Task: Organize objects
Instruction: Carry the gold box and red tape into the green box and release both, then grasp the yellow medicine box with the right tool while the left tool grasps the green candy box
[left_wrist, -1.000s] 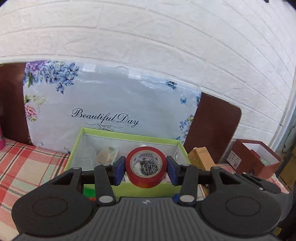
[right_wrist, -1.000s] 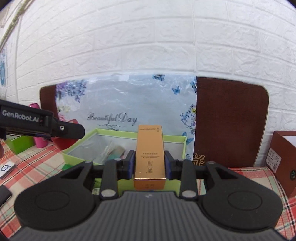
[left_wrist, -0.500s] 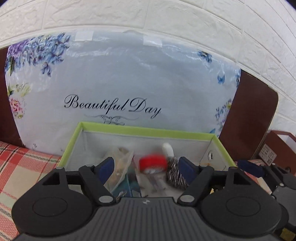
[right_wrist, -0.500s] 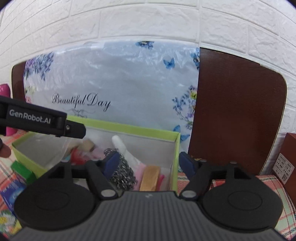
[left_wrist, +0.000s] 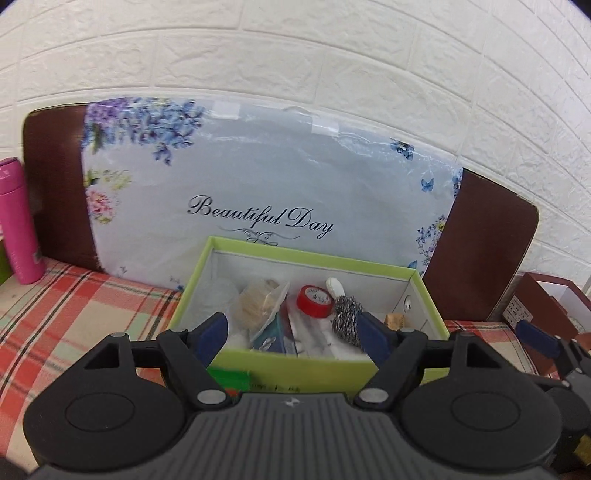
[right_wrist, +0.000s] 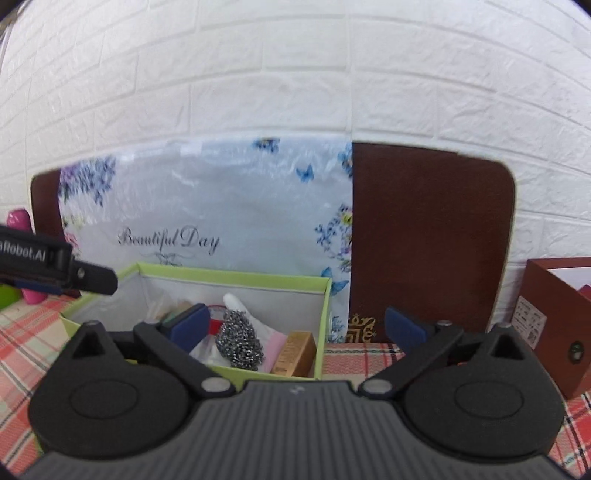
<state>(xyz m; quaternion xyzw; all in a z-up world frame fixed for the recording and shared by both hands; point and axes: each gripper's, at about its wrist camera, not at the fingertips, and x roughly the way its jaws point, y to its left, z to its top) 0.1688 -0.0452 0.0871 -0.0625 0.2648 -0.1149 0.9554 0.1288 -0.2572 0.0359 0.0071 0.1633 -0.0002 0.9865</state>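
Tape (left_wrist: 314, 301), scrubber (left_wrist: 345, 320) and gold carton (right_wrist: 295, 352) lie in the green box (left_wrist: 424, 291); left tongs (left_wrist: 293, 334) gape empty, right tongs (right_wrist: 299, 325) are opening, nothing between them

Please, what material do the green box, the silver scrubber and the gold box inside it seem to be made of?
Green box: likely matte cardboard, with thin straight walls and a white lining. Scrubber: looks like steel wire, grey tangled curls that glint. Gold box: probably glossy metallic-printed card, with sharp edges and a sheen.
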